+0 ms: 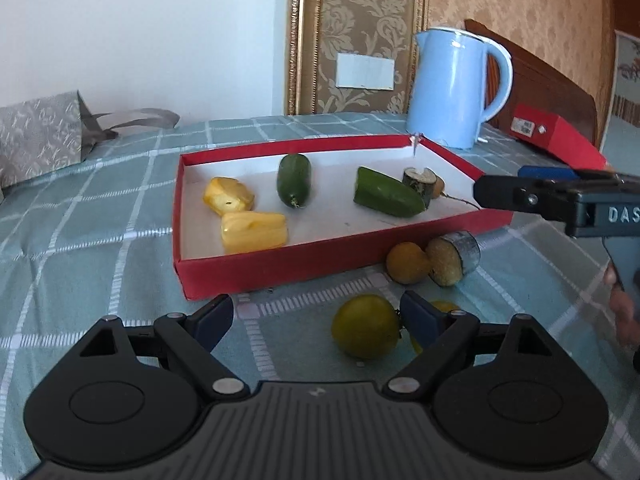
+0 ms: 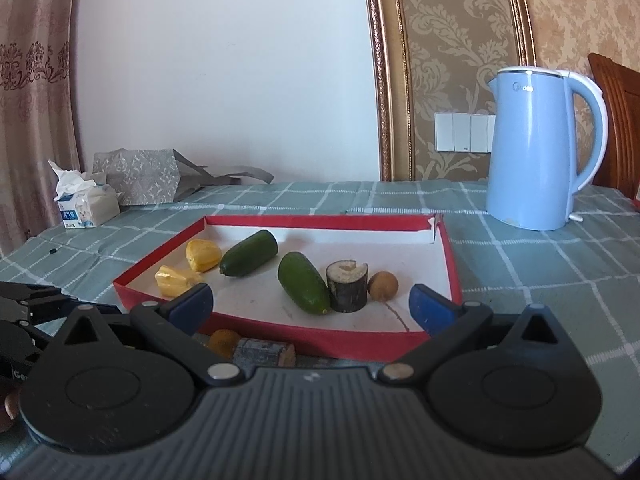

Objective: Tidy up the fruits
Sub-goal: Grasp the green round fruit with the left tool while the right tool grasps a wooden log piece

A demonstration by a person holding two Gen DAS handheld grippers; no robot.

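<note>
Left wrist alone shows yellow tomato (image 1: 366, 326) outside red tray (image 1: 280, 270).

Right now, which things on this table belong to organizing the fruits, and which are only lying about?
For the job:
red tray
two yellow starfruit pieces
two green cucumbers
two cane chunks
brown longan
yellow tomatoes
left claw
right claw

Lying about:
blue kettle
tissue pack
grey bag

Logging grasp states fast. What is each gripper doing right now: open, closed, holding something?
Left gripper: jaws open, holding nothing.
Right gripper: jaws open, holding nothing.
</note>
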